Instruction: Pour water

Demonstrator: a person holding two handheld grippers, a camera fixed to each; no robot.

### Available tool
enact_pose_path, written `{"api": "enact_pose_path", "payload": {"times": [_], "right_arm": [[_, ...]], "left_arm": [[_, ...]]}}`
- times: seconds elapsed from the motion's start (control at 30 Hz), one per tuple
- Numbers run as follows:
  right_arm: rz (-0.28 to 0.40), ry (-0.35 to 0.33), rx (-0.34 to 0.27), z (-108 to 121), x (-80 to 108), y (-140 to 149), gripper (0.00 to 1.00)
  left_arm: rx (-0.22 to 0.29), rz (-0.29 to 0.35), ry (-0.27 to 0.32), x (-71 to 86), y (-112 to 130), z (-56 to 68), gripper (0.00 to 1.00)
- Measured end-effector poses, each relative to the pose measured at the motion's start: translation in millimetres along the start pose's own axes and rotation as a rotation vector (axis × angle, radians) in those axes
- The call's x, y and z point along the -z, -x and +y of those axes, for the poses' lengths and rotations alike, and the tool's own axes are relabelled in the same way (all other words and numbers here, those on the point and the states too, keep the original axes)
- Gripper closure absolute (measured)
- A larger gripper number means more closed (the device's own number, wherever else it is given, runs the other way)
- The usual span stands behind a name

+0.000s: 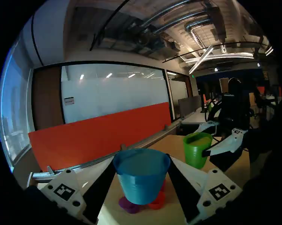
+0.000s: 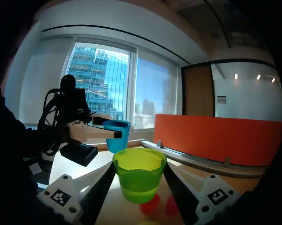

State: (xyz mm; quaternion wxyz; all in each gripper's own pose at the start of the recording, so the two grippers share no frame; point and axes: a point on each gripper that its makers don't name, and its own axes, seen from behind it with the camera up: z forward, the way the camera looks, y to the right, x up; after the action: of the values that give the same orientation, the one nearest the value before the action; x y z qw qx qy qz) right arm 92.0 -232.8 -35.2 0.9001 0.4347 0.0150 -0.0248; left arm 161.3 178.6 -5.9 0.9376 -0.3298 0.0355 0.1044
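— Left gripper view: what do we hold?
— Our left gripper (image 1: 141,167) has its fingers (image 1: 99,183) pressed on both sides of the upright blue cup (image 1: 141,180), over the desk (image 1: 170,144)
— And the right gripper view?
— Our right gripper (image 2: 139,170) clamps the green cup (image 2: 139,180) likewise, upright

I have the ribbed blue cup (image 1: 141,176) upright between the left gripper's (image 1: 143,158) fingers. The translucent green cup (image 2: 139,174) sits upright in the right gripper (image 2: 139,165), near the blue one but apart.
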Motion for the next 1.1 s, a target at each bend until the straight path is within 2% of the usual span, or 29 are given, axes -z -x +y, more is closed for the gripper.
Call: {"api": "enact_pose_path", "payload": {"times": [0.17,0.67,0.87,1.1], "right_arm": [[-0.006,0.04,-0.001,15.2,9.6,4.3,0.1],[-0.024,0.126,-0.003,52.2,25.9,14.3,0.1],[-0.05,0.146,-0.008,62.1,26.7,24.2,0.1],[-0.096,0.159,-0.014,71.8,26.1,41.0,0.1]], "left_arm": [[0.012,-0.025,0.006,1.4,17.1,3.5,0.11],[0.035,-0.111,0.009,-4.6,60.7,3.1,0.11],[0.02,-0.16,0.013,-7.1,81.0,6.6,0.11],[-0.014,-0.247,0.049,-12.3,109.2,18.6,0.11]]}}
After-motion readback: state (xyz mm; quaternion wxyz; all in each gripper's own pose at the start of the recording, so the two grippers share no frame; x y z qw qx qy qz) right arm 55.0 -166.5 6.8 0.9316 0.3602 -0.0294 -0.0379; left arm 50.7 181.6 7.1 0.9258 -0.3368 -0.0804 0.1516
